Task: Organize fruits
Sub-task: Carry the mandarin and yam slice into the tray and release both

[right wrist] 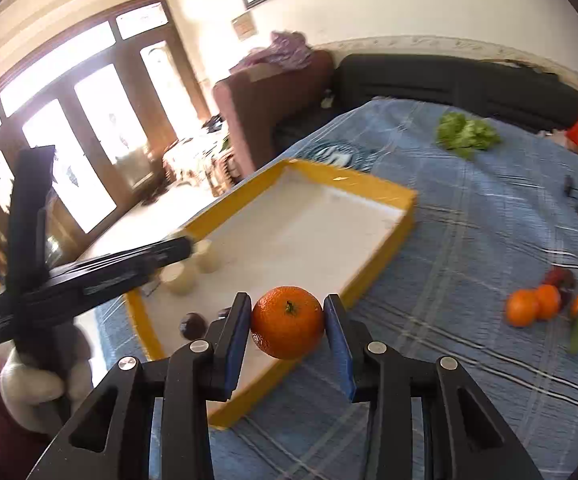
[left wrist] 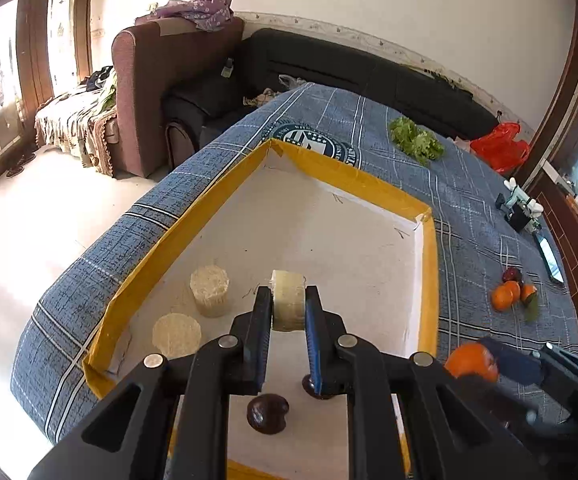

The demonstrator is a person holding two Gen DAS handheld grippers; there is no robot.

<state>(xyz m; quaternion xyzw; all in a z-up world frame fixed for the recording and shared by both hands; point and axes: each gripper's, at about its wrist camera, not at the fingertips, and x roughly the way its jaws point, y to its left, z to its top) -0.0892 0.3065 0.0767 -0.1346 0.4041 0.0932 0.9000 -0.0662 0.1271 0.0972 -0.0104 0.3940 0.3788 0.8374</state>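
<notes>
Left gripper, lower centre: clamped on pale cylinder above yellow-rimmed tray. Right gripper, lower centre: closed on orange over tray's near edge. Loose oranges at right, on blue plaid cloth

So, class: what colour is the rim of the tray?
Yellow, around a white floor: the tray shows best in the left wrist view.

In the left wrist view the right gripper and its orange are smeared by blur at the tray's near right corner. A dark fruit hides half behind a finger. The tray's near edge is cut off.
</notes>
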